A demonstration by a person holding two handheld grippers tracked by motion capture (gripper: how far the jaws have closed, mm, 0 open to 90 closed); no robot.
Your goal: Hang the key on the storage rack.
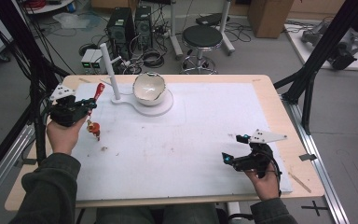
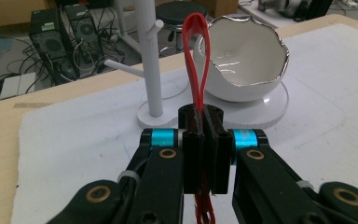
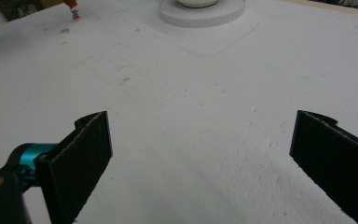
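My left gripper (image 1: 89,103) (image 2: 200,116) is shut on a red loop strap (image 2: 196,56) (image 1: 98,90), which sticks up past the jaws toward the white peg stand (image 2: 149,60) (image 1: 110,70). A small red and orange charm (image 1: 93,129) (image 3: 72,7) hangs from the strap below the gripper, just above the white mat. The gripper is held at the table's left, a little short of the stand. Beside the stand, a white bowl with a jagged silver rim (image 1: 149,87) (image 2: 242,60) sits on a round white base (image 1: 164,108). My right gripper (image 1: 232,148) (image 3: 200,126) is open and empty at the right front.
A white mat (image 1: 191,140) covers most of the wooden table (image 1: 279,107). Beyond the far edge stand a black stool (image 1: 202,37), computer towers (image 1: 129,25) and cables on the floor. A black frame leg (image 1: 317,56) rises at the right.
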